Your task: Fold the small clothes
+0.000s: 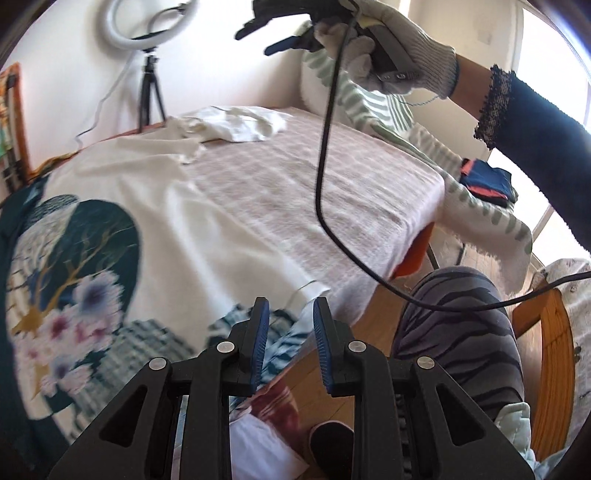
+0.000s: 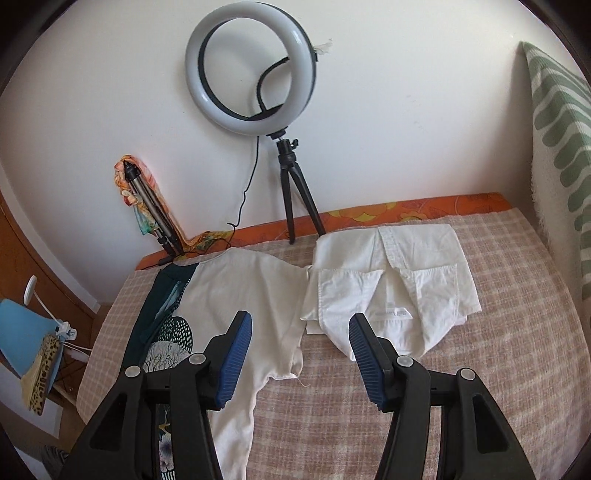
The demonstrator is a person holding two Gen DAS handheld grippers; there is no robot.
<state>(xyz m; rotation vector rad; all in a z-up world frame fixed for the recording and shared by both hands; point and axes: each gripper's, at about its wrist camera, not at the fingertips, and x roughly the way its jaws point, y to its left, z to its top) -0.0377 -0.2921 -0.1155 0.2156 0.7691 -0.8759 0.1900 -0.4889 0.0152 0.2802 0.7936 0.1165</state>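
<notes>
A white top with a dark teal floral print (image 1: 110,229) lies spread on the checked bed cover (image 1: 295,177); it also shows in the right wrist view (image 2: 236,295). A folded white shirt (image 2: 391,280) lies beside it near the wall, also in the left wrist view (image 1: 240,123). My left gripper (image 1: 290,314) is open and empty just past the top's hem at the bed's near edge. My right gripper (image 2: 301,325) is open and empty, held above the bed over the gap between the two garments; it also shows high up in the left wrist view (image 1: 273,35).
A ring light on a tripod (image 2: 255,70) stands at the wall. A folded tripod (image 2: 151,206) leans beside it. A green striped cloth (image 2: 561,147) hangs at the right. A black cable (image 1: 325,166) dangles over the bed. Folded dark clothes (image 1: 487,181) lie at the right edge.
</notes>
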